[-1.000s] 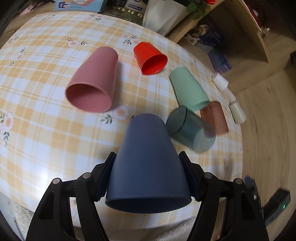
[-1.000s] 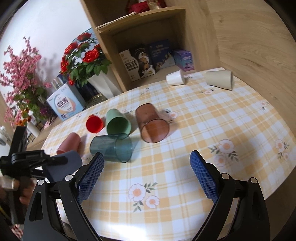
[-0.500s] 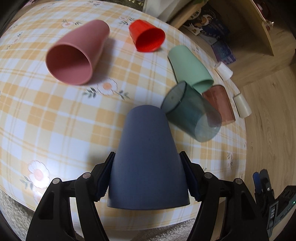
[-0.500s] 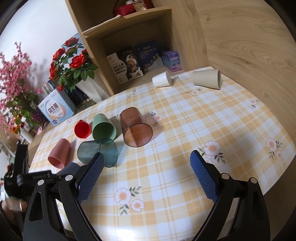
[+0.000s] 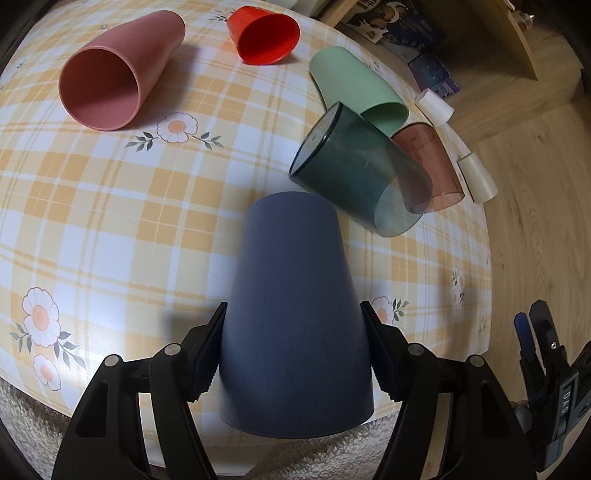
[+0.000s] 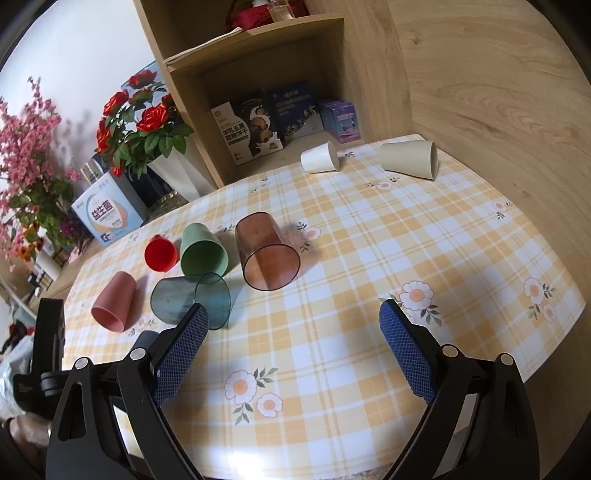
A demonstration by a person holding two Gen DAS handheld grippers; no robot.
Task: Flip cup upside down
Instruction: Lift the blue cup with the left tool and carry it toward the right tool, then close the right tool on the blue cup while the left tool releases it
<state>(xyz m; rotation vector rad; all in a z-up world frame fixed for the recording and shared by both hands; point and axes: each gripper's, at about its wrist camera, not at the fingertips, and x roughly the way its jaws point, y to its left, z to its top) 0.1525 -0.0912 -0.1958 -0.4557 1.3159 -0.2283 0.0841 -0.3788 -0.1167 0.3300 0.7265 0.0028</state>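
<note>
My left gripper (image 5: 293, 354) is shut on a dark blue cup (image 5: 295, 314). The cup's base points away from me and its mouth faces the camera, just above the near edge of the checked tablecloth (image 5: 110, 229). In the right wrist view only a sliver of the blue cup (image 6: 146, 338) shows, behind the left finger. My right gripper (image 6: 291, 350) is open and empty above the table's near edge.
Several cups lie on their sides: pink (image 5: 114, 70), red (image 5: 264, 33), green (image 5: 356, 90), clear dark teal (image 5: 360, 179), clear brown (image 5: 430, 166). Two cream cups (image 6: 321, 158) lie at the far edge. A shelf with boxes (image 6: 280, 122) and flowers (image 6: 140, 125) stand behind.
My left gripper has carried the blue cup toward the table's near edge and tipped it further over. The right gripper has drawn back a little and stayed open.
</note>
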